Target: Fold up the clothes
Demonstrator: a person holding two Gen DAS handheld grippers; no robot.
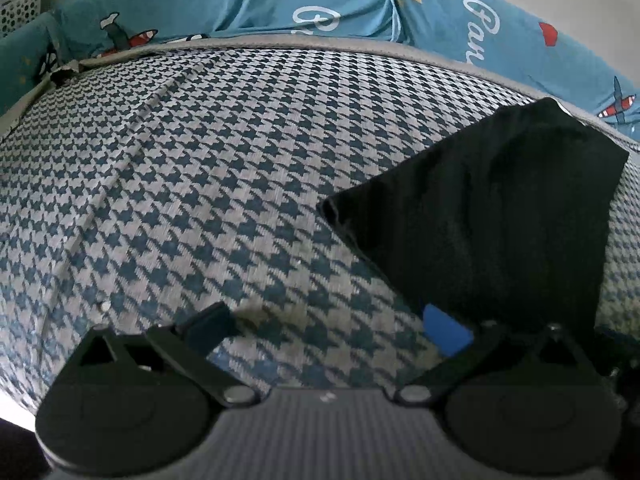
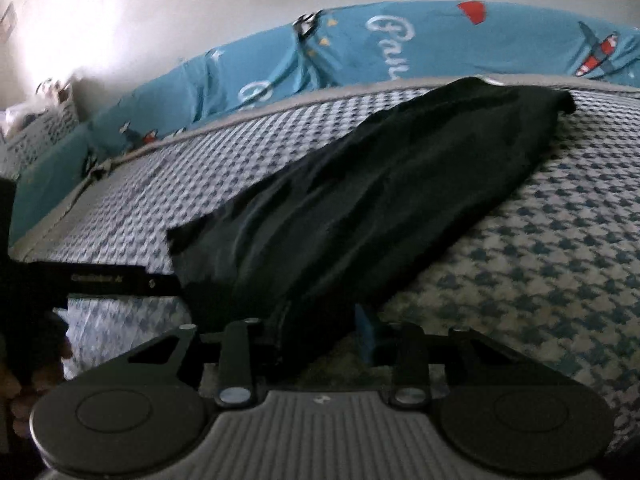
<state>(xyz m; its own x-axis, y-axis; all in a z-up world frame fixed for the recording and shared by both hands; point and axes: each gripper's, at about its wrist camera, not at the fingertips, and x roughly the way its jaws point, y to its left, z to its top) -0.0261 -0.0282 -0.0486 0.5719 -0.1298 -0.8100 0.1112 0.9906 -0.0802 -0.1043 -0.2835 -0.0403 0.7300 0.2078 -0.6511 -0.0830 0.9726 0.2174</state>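
A black garment [image 2: 380,184] lies in a long crumpled strip across the houndstooth bed cover [image 2: 540,248], running from the near middle toward the far right. Its near end passes between the jaws of my right gripper [image 2: 320,334], which is shut on it; the blue pad [image 2: 366,332] presses its right side and the other pad is hidden by cloth. In the left wrist view the same black garment [image 1: 500,208] sits at the right. My left gripper [image 1: 328,330] stands wide open over bare cover, and the cloth's edge hangs beside its blue pad [image 1: 448,332].
Teal printed bedding [image 1: 340,4] is bunched along the far edge of the cover. A white perforated basket [image 1: 20,4] stands at the far left by a pale wall [image 2: 200,8]. The left gripper's black body [image 2: 100,278] and a hand [image 2: 36,384] show at the left.
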